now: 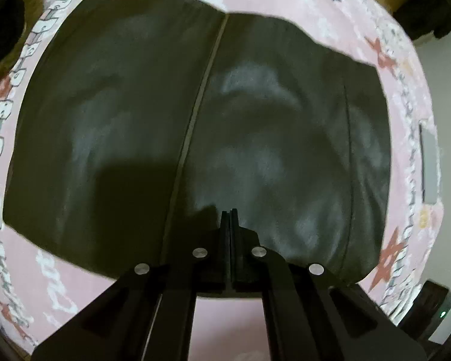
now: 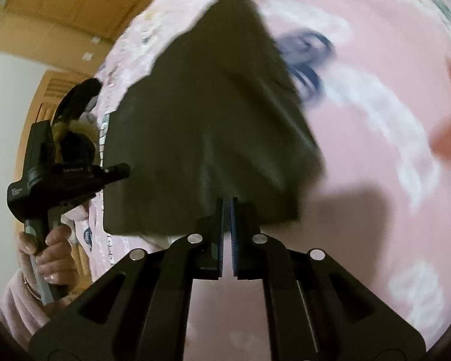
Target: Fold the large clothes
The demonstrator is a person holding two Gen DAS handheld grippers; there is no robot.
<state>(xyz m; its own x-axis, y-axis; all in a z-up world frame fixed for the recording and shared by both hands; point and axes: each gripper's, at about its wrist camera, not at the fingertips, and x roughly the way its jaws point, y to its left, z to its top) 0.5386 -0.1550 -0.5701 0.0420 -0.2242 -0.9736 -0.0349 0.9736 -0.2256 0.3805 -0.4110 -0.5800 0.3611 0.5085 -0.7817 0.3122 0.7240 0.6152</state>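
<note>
The dark garment (image 1: 195, 126) lies folded into a broad block mid-bed on the pink bedspread (image 1: 60, 276) (likely more folds to come), left gripper (image 1: 229, 210) jaws together and empty above it, right gripper (image 2: 227, 200) jaws nearly together at its near edge, pink margin free all round.

The dark garment (image 1: 255, 138) looks like smooth leather or faux leather with a soft sheen and pale highlights. The pink bedspread (image 1: 400, 69) beneath is matt printed cloth. The left gripper (image 1: 229, 212) is matt black plastic with shiny metal rivets (image 1: 200, 252). A fluffy pink sleeve (image 2: 18, 307) looks fleecy.
</note>
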